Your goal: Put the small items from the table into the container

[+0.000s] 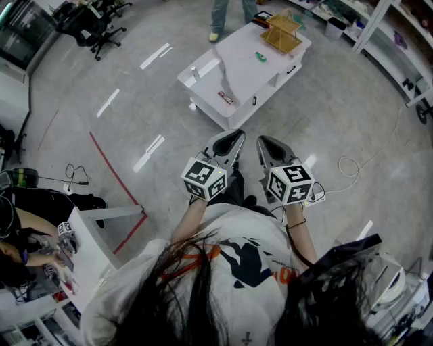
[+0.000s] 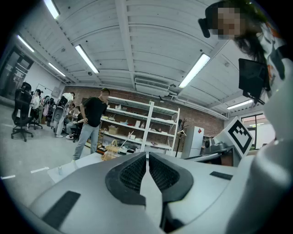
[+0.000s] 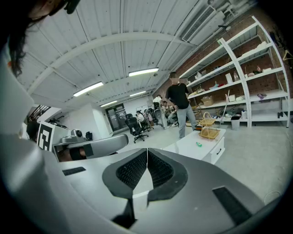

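Observation:
A low white table stands on the floor well ahead of me. On its far end is a yellow wire basket. A small green item, a dark flat item and a small can lie on the tabletop. My left gripper and right gripper are held side by side in front of my body, short of the table, both shut and empty. The left gripper view shows its jaws closed, with the basket beyond. In the right gripper view the jaws also meet, and the green item is far off.
A person stands just beyond the table. Office chairs are at the far left, shelving at the right. A red tape line and a white cable lie on the floor. Someone sits at a desk at my left.

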A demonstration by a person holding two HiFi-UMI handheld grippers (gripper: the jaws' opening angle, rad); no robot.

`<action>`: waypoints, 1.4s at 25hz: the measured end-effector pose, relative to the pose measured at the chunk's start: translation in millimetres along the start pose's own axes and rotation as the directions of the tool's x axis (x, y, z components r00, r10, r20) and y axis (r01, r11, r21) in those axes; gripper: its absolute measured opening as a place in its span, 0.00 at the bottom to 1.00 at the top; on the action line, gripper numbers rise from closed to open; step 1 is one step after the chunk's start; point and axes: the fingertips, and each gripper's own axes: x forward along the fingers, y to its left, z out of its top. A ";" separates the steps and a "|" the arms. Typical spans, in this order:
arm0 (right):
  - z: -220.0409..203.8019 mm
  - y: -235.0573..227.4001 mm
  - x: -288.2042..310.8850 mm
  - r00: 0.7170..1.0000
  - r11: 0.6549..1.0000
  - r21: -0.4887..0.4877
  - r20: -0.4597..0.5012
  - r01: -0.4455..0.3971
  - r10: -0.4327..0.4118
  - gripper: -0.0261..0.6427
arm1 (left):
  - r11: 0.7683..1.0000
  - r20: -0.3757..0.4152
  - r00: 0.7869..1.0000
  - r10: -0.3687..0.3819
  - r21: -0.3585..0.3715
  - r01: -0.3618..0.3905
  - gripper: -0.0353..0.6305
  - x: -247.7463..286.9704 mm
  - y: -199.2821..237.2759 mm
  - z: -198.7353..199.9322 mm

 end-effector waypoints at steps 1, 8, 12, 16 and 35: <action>1.2 -0.5 0.4 1.000 1.000 0.002 -0.001 0.002 -0.002 0.06 | 1.000 0.000 1.000 -0.003 -0.002 0.003 0.07 1.5 0.7 1.6; 4.0 -3.1 13.1 1.000 1.000 0.008 -0.011 0.007 -0.007 0.06 | 1.000 -0.018 1.000 -0.012 -0.003 0.012 0.07 8.3 12.5 1.9; 4.9 -5.2 20.7 1.000 1.000 0.008 -0.017 -0.002 0.003 0.06 | 1.000 -0.026 1.000 -0.007 -0.007 0.006 0.07 11.6 19.1 1.0; 7.5 -6.1 31.6 1.000 1.000 0.002 -0.010 -0.018 0.018 0.06 | 1.000 -0.034 0.999 0.003 -0.019 -0.004 0.07 17.2 32.4 -2.2; 34.3 -55.1 143.7 0.997 0.998 0.065 -0.080 0.015 -0.009 0.06 | 1.000 -0.078 0.997 -0.012 -0.027 0.010 0.11 88.5 151.4 12.9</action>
